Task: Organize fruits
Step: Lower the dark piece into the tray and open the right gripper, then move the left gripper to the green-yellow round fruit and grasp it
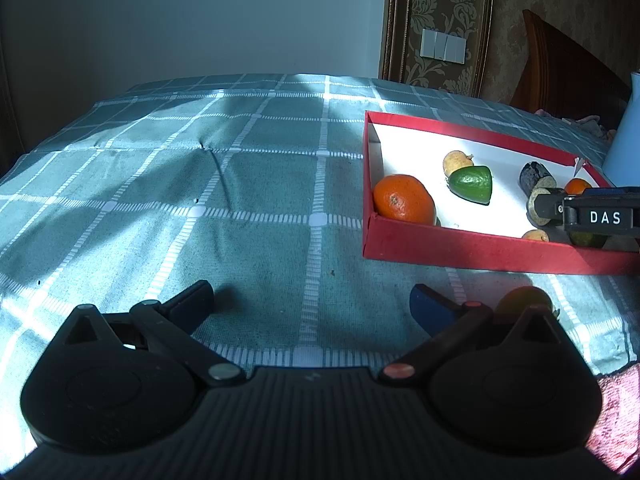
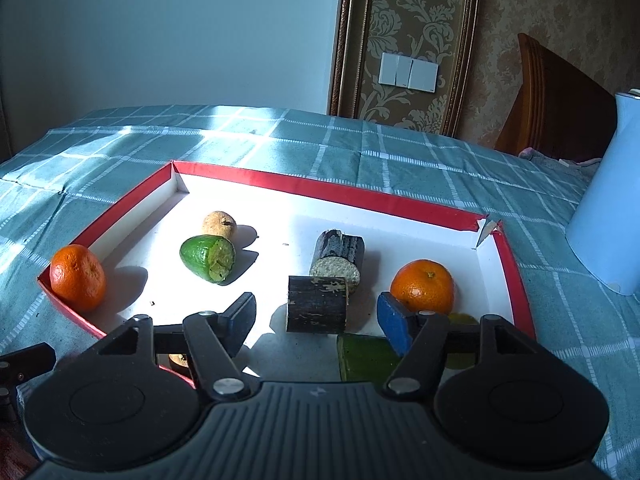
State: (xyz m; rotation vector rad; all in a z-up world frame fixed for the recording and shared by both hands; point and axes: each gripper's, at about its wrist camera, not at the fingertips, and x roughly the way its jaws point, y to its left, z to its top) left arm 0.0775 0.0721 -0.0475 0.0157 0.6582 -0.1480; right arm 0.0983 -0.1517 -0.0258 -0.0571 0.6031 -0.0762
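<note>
A red tray [image 2: 340, 196] with a white floor lies on the checked cloth; it also shows in the left wrist view [image 1: 460, 246]. It holds two oranges [image 2: 78, 276] [image 2: 424, 286], a cut green avocado [image 2: 208, 258], a small tan fruit [image 2: 219, 224], two dark sugarcane pieces [image 2: 318, 310] [image 2: 338, 258] and a green piece [image 2: 366, 356]. My right gripper [image 2: 316, 320] is open and empty, low over the tray's near side. My left gripper [image 1: 312, 304] is open and empty over the cloth, left of the tray. An orange fruit [image 1: 524, 300] lies on the cloth behind its right finger.
A pale blue jug [image 2: 604, 216] stands to the right of the tray. A wooden chair back [image 2: 556, 100] and a patterned wall panel [image 2: 408, 40] are behind the table. A red cloth [image 1: 616, 416] lies at the near right. The right gripper's body [image 1: 596, 216] reaches over the tray.
</note>
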